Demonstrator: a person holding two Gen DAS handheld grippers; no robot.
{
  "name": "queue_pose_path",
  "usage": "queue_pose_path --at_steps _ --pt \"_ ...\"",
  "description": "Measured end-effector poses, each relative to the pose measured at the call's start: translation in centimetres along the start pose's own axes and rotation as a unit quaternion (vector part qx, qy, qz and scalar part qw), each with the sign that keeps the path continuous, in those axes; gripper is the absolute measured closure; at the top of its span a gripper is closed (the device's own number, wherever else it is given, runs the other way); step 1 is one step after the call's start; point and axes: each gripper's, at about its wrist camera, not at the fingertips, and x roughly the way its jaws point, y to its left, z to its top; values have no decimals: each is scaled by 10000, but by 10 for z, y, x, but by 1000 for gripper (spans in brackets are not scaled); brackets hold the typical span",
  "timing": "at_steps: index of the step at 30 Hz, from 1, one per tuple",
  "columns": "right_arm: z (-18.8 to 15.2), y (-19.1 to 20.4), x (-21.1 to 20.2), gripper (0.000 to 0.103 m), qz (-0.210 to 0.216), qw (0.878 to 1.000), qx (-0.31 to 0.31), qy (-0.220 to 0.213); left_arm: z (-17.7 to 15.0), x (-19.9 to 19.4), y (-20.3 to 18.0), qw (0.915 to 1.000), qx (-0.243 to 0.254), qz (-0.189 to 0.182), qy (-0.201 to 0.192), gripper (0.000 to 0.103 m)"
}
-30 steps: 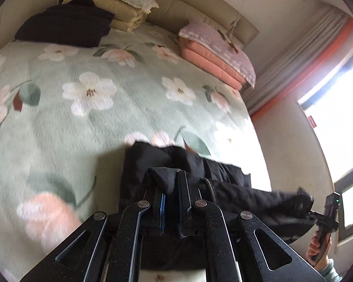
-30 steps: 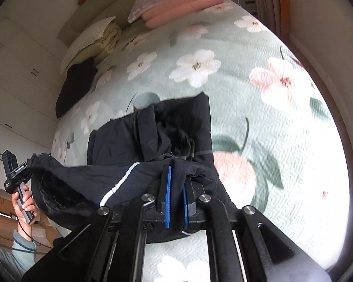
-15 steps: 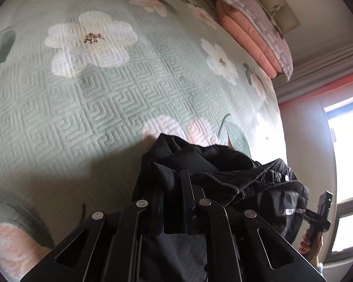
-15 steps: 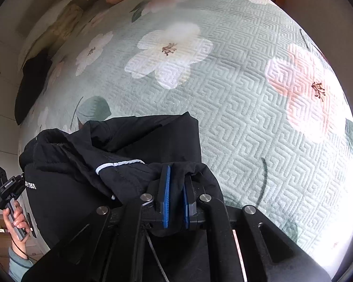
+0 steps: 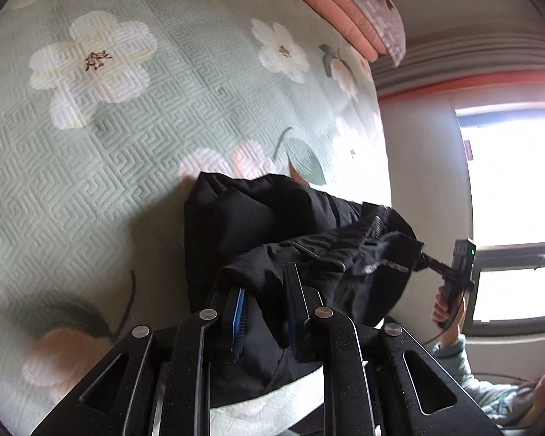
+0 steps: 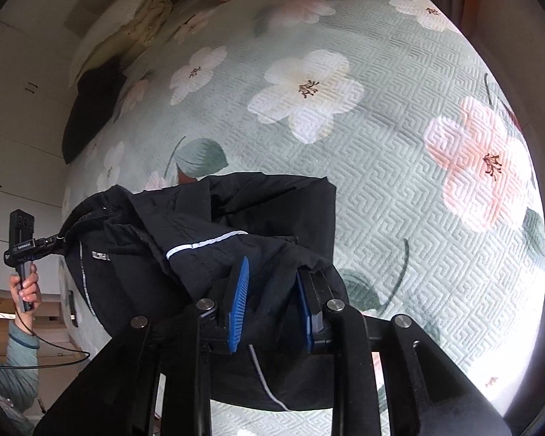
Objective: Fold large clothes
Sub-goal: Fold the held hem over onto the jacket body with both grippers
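A black jacket with a thin white reflective stripe lies bunched and partly folded on the green floral bedspread. It also shows in the right wrist view. My left gripper has its jaws apart, with black fabric lying loosely between the blue pads. My right gripper is also open, with a fold of the jacket draped between its pads. Each gripper shows at the jacket's far end in the other's view.
Pink folded bedding and a patterned pillow lie at the head of the bed. A dark folded garment and pale pillows lie at the far left. The bed's edge, a wall and a bright window are to the right.
Both grippers were shut on the jacket and have opened, letting the fabric go slack. The jacket has been brought down onto the bedspread, folded over itself.
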Motion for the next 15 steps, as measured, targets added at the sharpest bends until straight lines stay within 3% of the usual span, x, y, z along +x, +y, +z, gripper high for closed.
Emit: queue_pose_path --at_steps 1,2,3,4,5,6,8,10,11,13,15 --pt "0 -1 -3 69 74 10000 19 17 -2 -2 -3 9999 127 63 46 81" --pt "-1 -1 -6 67 66 10000 5 28 -4 -4 -8 9991 322 278 52 72" --pt "-3 0 -9 64 31 10000 -49 28 -6 -8 -9 9980 414 469 49 53" --pt "-5 1 -14 50 -30 9999 -128 -18 -9 -13 -10 9968 474 650 44 45" --pt "-7 3 -18 36 -73 9998 -172 -98 -11 -17 -10 9968 456 650 -8 42" --pt "-11 3 -26 32 -109 9995 -180 -245 -13 -23 -9 9972 397 633 -77 42" --pt "-19 5 -44 31 -149 9984 -104 -526 -19 -37 -13 9978 302 510 -297 42" --pt "-27 19 -55 31 -569 9954 -265 -726 -30 -45 -32 9927 607 861 -585 40" --pt "-31 30 -57 26 -774 9928 -465 -784 -39 -42 -49 9874 943 1092 -655 37" --pt "-41 61 -53 21 -1340 9818 -948 -955 -53 -28 -74 9833 1249 1123 -701 34" --pt "-51 90 -39 20 -1386 9762 -1277 -1070 -68 1 -99 9827 1461 989 -570 34"
